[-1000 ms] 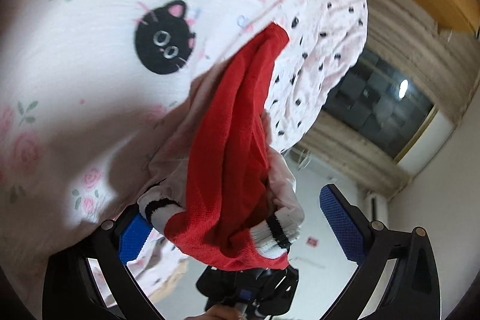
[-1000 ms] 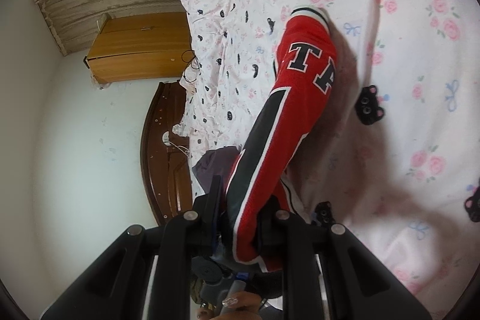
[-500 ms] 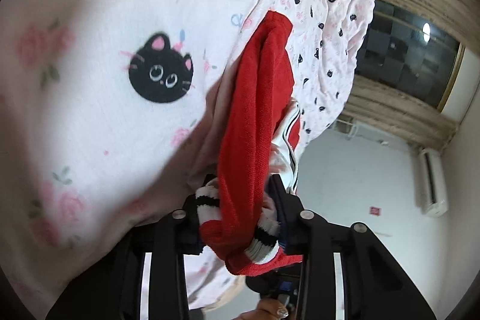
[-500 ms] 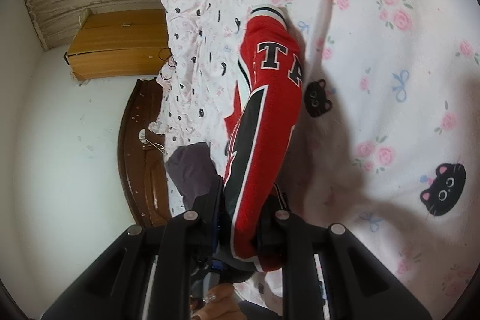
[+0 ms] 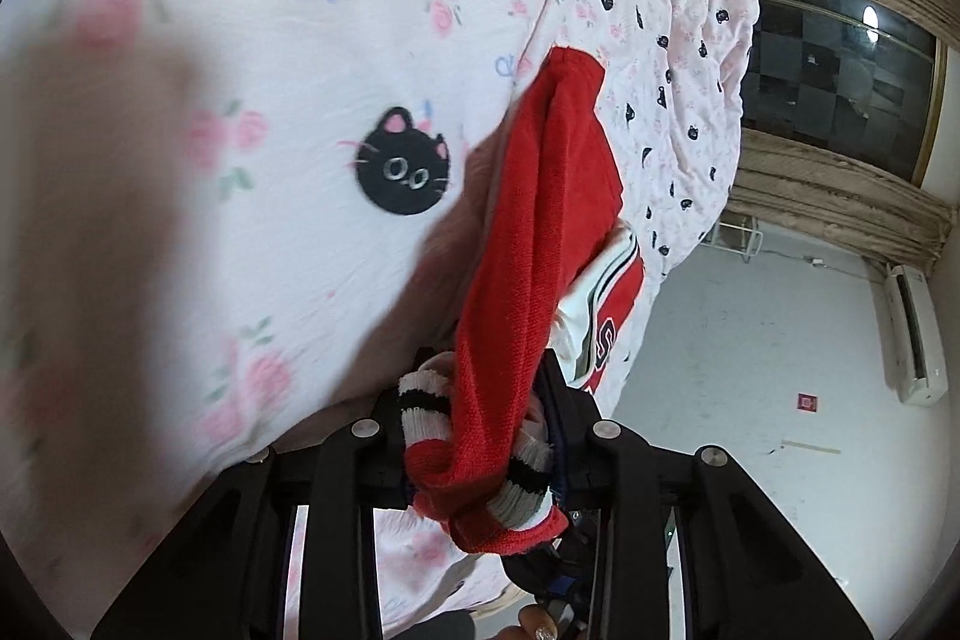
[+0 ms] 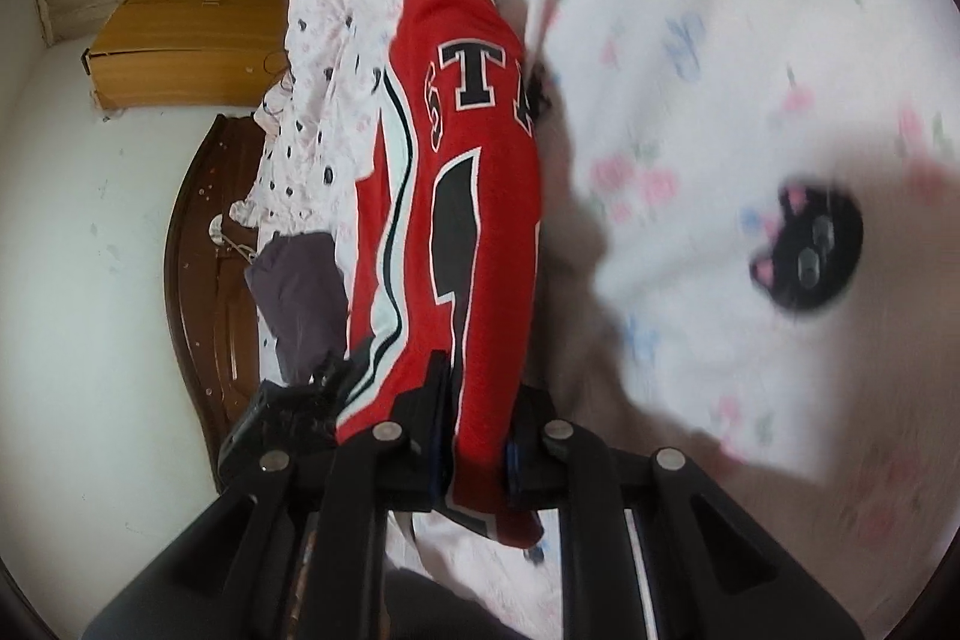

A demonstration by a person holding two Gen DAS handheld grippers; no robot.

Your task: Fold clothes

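Since a second earlier, my left claw point(image 5: 480, 436) had clamped on the red knit jersey point(image 6: 474, 220) at its striped cuff. My right claw point(image 6: 477, 436) gripped its other end, stretching it above the cat-print bed sheet point(image 5: 300, 100), ready for folding, I judged.

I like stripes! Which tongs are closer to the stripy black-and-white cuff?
Left. The left tongs pinch the striped cuff itself. The right tongs clamp the red jersey on its printed part, with no cuff there.

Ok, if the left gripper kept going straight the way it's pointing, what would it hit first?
The left gripper is shut on the red garment; pushing ahead, it would probably meet the cat-print bedsheet behind it, though depth is unclear.
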